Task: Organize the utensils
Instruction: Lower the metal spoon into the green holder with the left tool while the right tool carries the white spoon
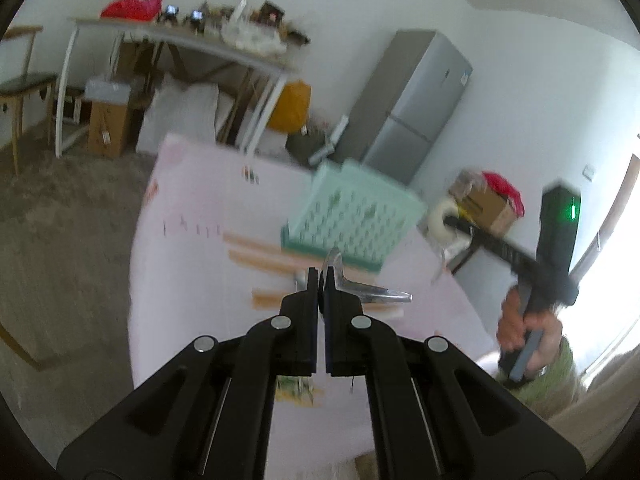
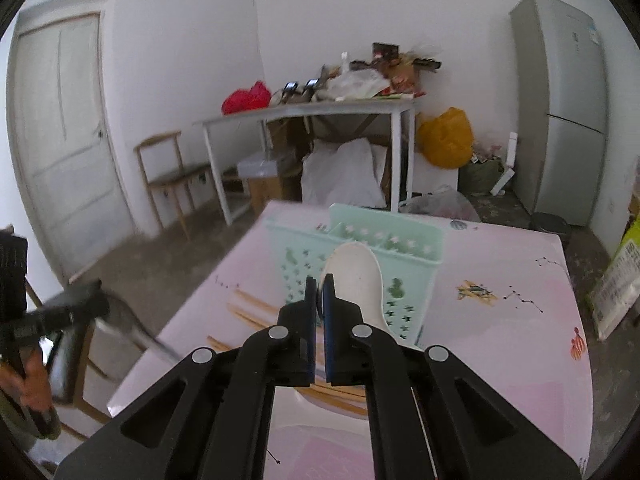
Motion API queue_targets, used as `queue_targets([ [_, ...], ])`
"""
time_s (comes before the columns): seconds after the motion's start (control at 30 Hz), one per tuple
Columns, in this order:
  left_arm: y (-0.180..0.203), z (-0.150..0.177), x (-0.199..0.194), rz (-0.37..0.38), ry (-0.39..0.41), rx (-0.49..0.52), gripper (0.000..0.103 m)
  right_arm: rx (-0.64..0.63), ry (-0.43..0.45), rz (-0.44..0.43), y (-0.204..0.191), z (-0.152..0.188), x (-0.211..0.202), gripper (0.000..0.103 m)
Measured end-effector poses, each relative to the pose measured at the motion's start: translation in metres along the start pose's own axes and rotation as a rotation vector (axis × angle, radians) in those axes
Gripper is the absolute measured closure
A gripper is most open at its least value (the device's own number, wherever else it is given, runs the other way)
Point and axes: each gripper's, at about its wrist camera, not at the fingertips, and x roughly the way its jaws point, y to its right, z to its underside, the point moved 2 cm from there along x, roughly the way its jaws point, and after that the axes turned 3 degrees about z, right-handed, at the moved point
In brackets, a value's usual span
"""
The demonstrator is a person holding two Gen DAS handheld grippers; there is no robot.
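Above pink table [image 2: 500,280], left gripper [image 1: 321,276] clenched on metal spoon [image 1: 360,286], right gripper [image 2: 320,284] clenched on white spoon [image 2: 356,276], green basket [image 2: 400,256] just beyond, chopsticks [image 2: 256,308] lying beside it

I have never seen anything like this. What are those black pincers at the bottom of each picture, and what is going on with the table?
No robot here: a person holds a black two-finger gripper in each hand, each carrying a camera looking along its fingers. In the left-hand view, the left gripper is shut on a shiny metal spoon. In the right-hand view, the right gripper is shut on a white plastic spoon. On the pink tablecloth stand a mint-green perforated plastic utensil basket and lie wooden chopsticks.
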Motion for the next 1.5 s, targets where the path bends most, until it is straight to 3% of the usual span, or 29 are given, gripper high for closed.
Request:
queue_targets([
  [0.17,0.021,-0.057,-0.006,-0.048,0.134,0.089,0.102,0.033,0.031,-0.017,0.011,0.005,-0.011,0.100],
  [0.23,0.036,-0.081,-0.001,-0.077,0.175,0.167,0.102,0.045,0.040,-0.024,0.014,0.007,-0.013,0.100],
  [0.37,0.065,-0.112,0.023,-0.172,0.185,0.337,0.102,0.072,0.057,-0.036,0.023,0.013,-0.018,0.100],
  [0.6,0.097,-0.132,0.080,-0.361,0.090,0.626,0.102,0.102,0.061,-0.055,0.033,0.019,-0.015,0.100],
  [0.87,0.100,-0.133,0.140,-0.432,-0.097,0.743,0.102,0.118,0.050,-0.085,0.038,0.025,-0.008,0.100],
  [1.07,0.089,-0.128,0.177,-0.406,-0.221,0.718,0.102,0.120,0.048,-0.099,0.038,0.024,-0.002,0.100],
  [1.23,0.075,-0.135,0.189,-0.278,-0.241,0.575,0.095,0.147,0.050,-0.115,0.043,0.020,-0.003,0.100],
  [1.33,0.069,-0.141,0.187,-0.223,-0.205,0.518,0.077,0.173,0.049,-0.133,0.049,0.015,-0.004,0.100],
  [1.5,0.061,-0.143,0.172,-0.162,-0.104,0.432,0.058,0.218,0.067,-0.208,0.055,0.001,-0.013,0.100],
])
